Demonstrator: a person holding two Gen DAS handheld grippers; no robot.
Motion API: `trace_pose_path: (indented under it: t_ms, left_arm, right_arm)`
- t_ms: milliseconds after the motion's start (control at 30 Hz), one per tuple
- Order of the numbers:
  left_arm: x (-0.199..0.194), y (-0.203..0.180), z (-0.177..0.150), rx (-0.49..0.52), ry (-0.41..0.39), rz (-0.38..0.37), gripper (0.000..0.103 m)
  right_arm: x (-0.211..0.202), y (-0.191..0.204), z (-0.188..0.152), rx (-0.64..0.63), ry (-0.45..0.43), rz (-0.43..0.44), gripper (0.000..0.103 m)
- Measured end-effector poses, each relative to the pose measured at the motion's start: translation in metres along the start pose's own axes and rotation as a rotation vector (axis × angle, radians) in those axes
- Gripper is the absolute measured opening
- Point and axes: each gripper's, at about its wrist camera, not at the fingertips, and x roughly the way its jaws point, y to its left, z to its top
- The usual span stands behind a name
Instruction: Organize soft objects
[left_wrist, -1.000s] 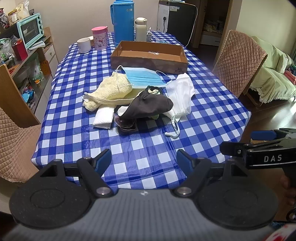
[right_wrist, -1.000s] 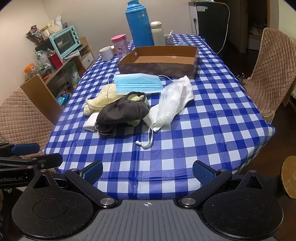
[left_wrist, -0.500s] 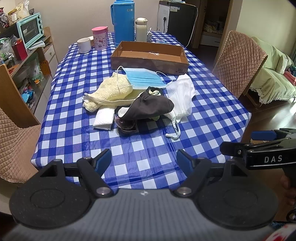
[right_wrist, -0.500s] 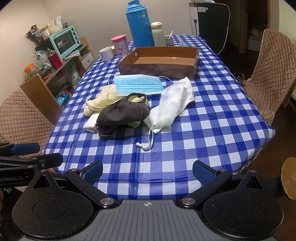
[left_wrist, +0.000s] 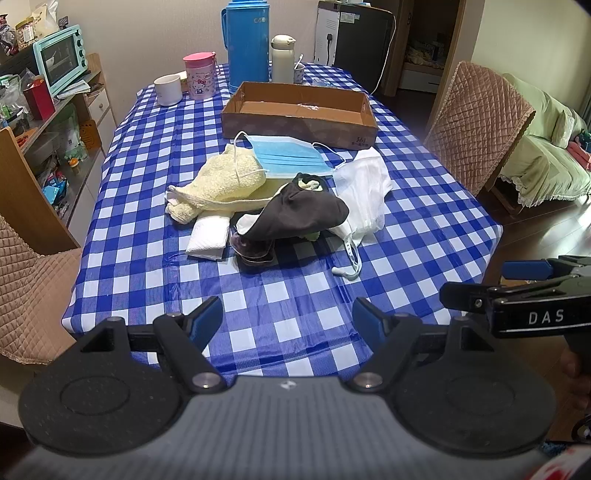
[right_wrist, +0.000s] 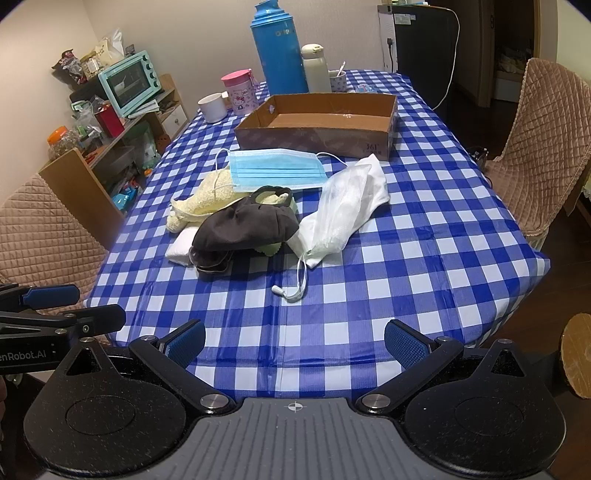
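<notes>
We are holding both grippers spread and empty over the near edge of the table (left_wrist: 155, 258), the left gripper (left_wrist: 287, 317) beside the right gripper (right_wrist: 294, 341). The soft things are lying in a heap mid-table: a blue mask (right_wrist: 275, 170) resting on a yellow towel (left_wrist: 225, 181), a dark cloth (right_wrist: 245, 225) in front, a white bag (right_wrist: 343, 206) to its right. The box (left_wrist: 299, 110) is sitting just behind them.
</notes>
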Motion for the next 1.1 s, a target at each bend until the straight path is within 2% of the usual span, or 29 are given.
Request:
trace_pose_path:
  t_ms: [1100]
  left_arm:
    - [0.0001, 0.0002, -0.0001, -0.001, 0.002, -0.002, 0.076]
  right_arm:
    - [0.0015, -0.0051, 0.0006, 0.001, 0.001, -0.002, 0.103]
